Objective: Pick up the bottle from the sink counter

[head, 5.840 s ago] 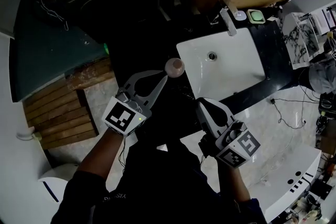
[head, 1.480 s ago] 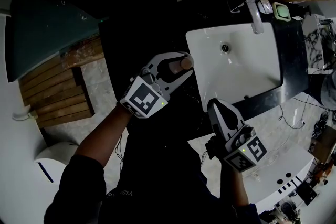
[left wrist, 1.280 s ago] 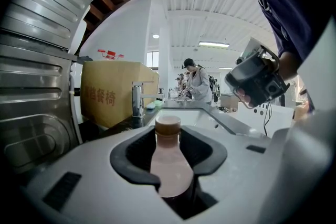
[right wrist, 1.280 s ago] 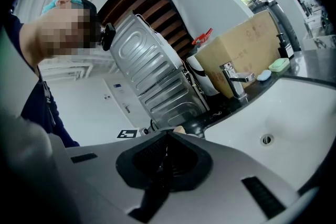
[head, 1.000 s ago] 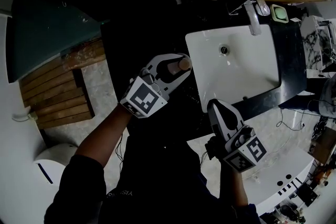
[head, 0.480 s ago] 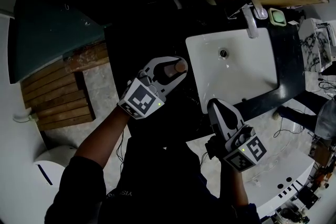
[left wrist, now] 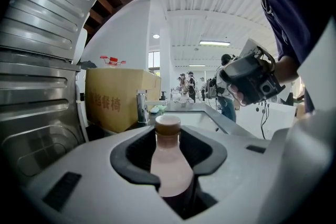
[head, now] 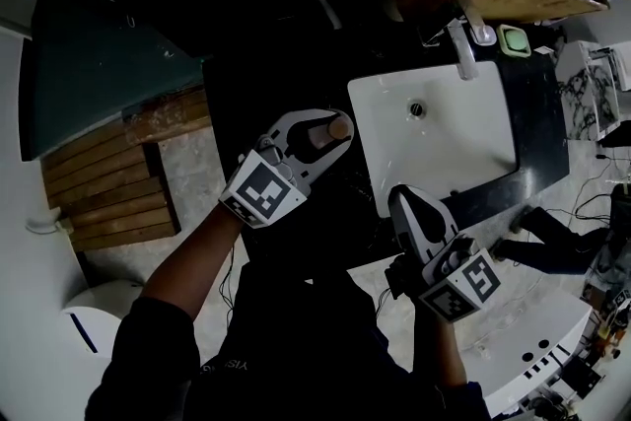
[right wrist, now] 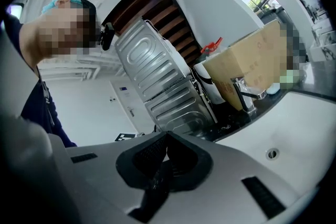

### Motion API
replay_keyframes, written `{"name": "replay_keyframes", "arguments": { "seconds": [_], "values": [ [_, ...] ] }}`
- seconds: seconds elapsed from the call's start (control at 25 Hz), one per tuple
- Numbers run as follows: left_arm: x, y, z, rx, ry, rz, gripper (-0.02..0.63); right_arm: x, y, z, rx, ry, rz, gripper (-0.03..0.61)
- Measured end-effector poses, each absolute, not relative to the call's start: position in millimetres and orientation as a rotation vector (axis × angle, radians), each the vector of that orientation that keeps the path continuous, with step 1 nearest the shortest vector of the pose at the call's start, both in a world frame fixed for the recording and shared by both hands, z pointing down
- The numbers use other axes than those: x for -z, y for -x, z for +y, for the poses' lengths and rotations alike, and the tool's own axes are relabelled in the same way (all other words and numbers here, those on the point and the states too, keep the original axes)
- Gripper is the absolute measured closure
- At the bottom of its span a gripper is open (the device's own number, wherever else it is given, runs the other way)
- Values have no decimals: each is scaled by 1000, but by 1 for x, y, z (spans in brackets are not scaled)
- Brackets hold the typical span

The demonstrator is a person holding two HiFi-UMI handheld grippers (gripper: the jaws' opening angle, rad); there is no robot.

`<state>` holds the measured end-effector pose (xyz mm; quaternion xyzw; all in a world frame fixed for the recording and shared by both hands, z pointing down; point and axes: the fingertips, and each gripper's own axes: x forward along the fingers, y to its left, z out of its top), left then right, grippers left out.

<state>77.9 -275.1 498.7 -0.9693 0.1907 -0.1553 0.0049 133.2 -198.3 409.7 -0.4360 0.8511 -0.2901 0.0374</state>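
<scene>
While the left gripper [head: 333, 131] pinches the pale pink bottle [left wrist: 169, 157] around its body, tan cap upright between the jaws, the bottle sits just beside the left rim of the white sink [head: 473, 123]. The right gripper [head: 406, 202], jaws pressed together on nothing, hovers near the sink's front left corner.

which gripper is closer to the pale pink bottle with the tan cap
Left. The left gripper is closed around the pale pink bottle itself; the right gripper, shut and empty, sits apart from it near the white sink's front edge.
</scene>
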Motion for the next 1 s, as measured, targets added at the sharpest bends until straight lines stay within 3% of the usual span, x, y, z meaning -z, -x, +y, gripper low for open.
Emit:
{"name": "replay_keyframes", "arguments": {
  "seconds": [1.0],
  "values": [
    [-419,-67,-265,373,3029,621,471,-362,-119,-193,787,1302,2634,552]
  ]
}}
